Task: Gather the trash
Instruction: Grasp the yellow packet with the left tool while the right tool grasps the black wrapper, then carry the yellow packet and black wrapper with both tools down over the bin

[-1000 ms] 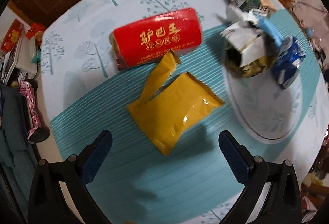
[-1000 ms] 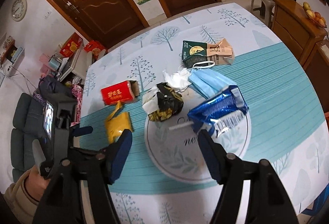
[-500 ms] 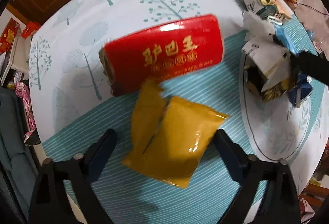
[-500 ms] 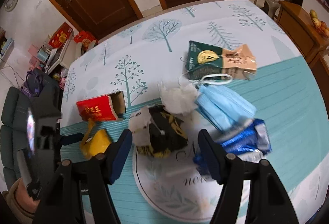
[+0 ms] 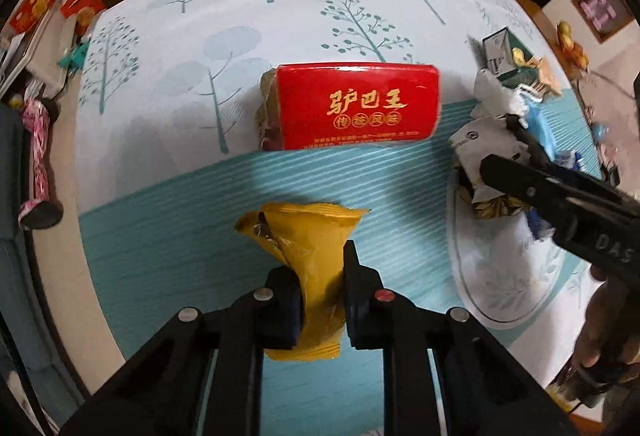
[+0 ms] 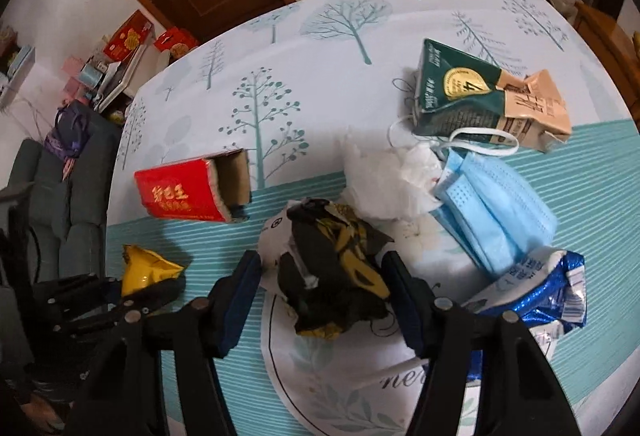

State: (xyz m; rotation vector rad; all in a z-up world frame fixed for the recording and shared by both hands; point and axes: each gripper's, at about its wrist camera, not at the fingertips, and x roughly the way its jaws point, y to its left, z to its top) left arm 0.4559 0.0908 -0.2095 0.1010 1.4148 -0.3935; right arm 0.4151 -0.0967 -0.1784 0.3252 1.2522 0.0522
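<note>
While the left gripper closes its jaws, they already pinch the yellow snack wrapper, crumpled at its middle, on the teal striped part of the counter toward its left edge. Red carton: lying on its side just beyond the wrapper, across the line where the teal cloth meets the tree print, one end torn open. Right gripper: jaws spread and closing, one either side of a black-and-yellow crumpled wrapper at the counter's middle; whether the pads touch it is hard to tell. Just behind it, white tissue; beside that, blue face mask; blue foil packet nearer the right edge. Green-and-tan drink carton: flattened, toward the far right corner.
</note>
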